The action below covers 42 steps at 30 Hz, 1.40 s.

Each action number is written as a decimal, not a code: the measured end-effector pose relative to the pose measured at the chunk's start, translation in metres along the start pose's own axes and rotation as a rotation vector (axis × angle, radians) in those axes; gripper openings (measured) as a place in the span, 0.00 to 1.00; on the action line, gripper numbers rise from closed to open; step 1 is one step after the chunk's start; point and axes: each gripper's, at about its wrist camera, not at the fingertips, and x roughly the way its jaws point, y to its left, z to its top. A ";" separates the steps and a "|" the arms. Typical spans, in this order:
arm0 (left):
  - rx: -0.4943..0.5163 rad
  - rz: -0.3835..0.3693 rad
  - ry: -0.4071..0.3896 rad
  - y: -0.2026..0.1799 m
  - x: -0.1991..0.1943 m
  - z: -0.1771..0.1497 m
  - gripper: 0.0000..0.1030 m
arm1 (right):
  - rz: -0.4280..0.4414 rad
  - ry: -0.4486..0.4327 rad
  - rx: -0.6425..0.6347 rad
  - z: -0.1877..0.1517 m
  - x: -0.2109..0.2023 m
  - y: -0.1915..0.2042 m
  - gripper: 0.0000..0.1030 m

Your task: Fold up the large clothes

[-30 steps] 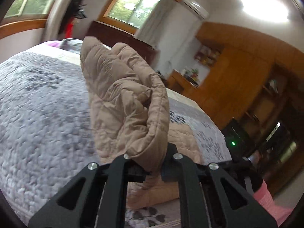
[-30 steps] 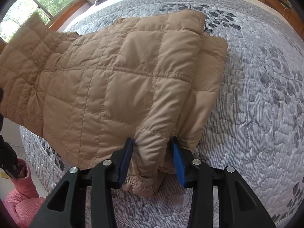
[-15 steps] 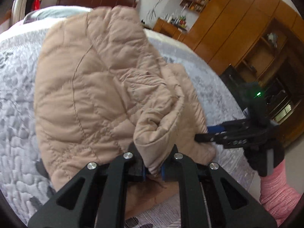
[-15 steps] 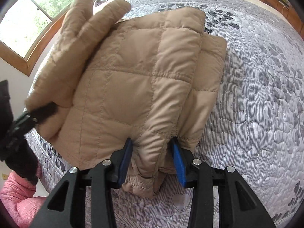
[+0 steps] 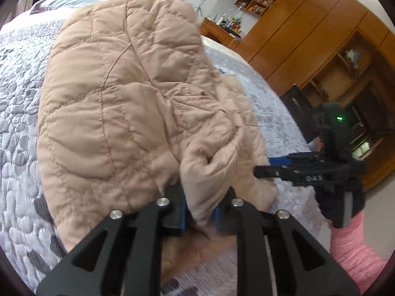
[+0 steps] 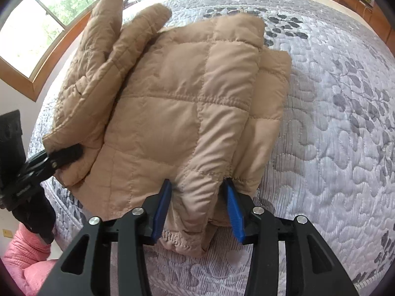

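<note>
A tan quilted jacket point(image 6: 187, 113) lies partly folded on the bed. My right gripper point(image 6: 197, 207) is shut on a thick bunch of the jacket's near hem and rests low over the bed. My left gripper point(image 5: 200, 209) is shut on the edge of the jacket's left flap point(image 5: 118, 103) and holds it folded over the jacket's body. In the right wrist view the left gripper point(image 6: 66, 155) shows at the left, pinching that flap point(image 6: 98, 79). In the left wrist view the right gripper point(image 5: 274, 167) shows at the right, against the jacket.
The bed carries a grey-and-white quilted spread with a leaf pattern point(image 6: 333, 123). A window point(image 6: 42, 27) is beyond the bed's left side. Wooden cabinets and shelves point(image 5: 321, 44) stand to the right. A pink sleeve point(image 5: 353, 254) shows behind the right gripper.
My left gripper has carried the jacket's left flap up and over toward the right, so it now drapes on the jacket's body. My right gripper has stayed put, still holding the hem.
</note>
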 end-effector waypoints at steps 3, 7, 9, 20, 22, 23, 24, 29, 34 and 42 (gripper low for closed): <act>-0.042 -0.073 0.002 0.002 -0.025 -0.007 0.31 | -0.006 -0.022 0.007 0.000 -0.012 -0.001 0.48; -0.081 -0.121 -0.025 0.011 -0.066 -0.014 0.32 | -0.032 -0.080 -0.006 0.002 -0.037 0.008 0.49; -0.084 -0.077 -0.068 0.015 -0.086 -0.012 0.32 | -0.032 -0.104 -0.013 0.005 -0.048 0.013 0.53; -0.144 0.398 -0.101 0.070 -0.084 0.034 0.33 | 0.135 -0.065 -0.007 0.067 -0.043 0.069 0.82; -0.143 0.399 -0.093 0.072 -0.076 0.035 0.33 | 0.131 -0.035 0.002 0.077 -0.031 0.076 0.82; -0.139 0.402 -0.095 0.073 -0.075 0.034 0.33 | 0.135 -0.021 0.006 0.081 -0.025 0.079 0.82; -0.139 0.404 -0.097 0.075 -0.074 0.034 0.33 | 0.142 -0.008 0.011 0.084 -0.019 0.081 0.82; -0.145 0.406 -0.103 0.073 -0.070 0.037 0.34 | 0.150 0.045 0.018 0.094 0.003 0.091 0.82; -0.143 0.413 -0.107 0.073 -0.070 0.038 0.38 | 0.142 0.075 0.018 0.095 0.021 0.094 0.70; -0.168 0.429 -0.119 0.077 -0.070 0.042 0.37 | 0.141 0.032 -0.047 0.088 0.014 0.104 0.29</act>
